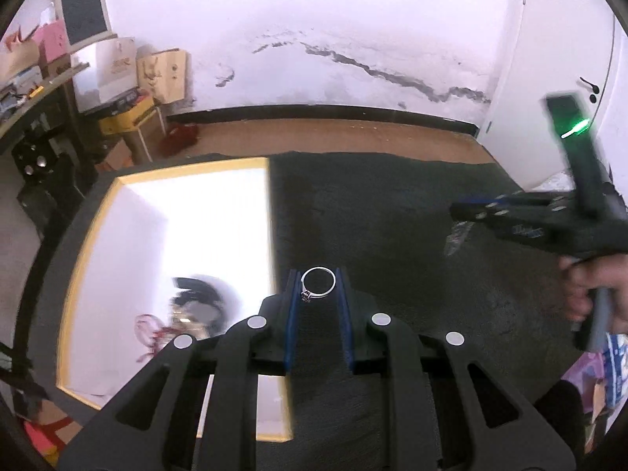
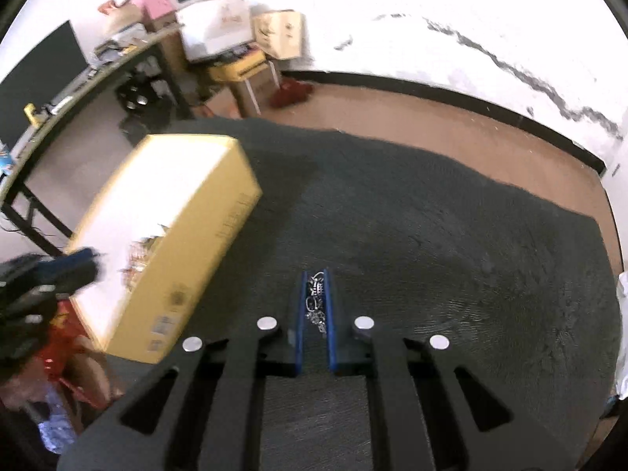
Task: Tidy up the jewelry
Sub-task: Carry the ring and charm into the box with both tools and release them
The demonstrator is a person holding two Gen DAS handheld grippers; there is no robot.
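Between my left gripper [image 1: 318, 288] pads I'm holding a silver ring [image 1: 318, 283], its small stone setting against the left pad, the band standing up across the narrow gap. Just left of that tool sits the yellow-edged box [image 1: 94, 243], white inside, with a blurred heap of jewelry [image 1: 188, 314] in its near end. My right gripper [image 2: 315, 298] is pinched nearly closed on a silver chain [image 2: 316, 302] that hangs bunched between the blue pads. Under and ahead of both tools lies the dark mat [image 2: 431, 216]; beyond it, brown floor [image 1: 333, 135].
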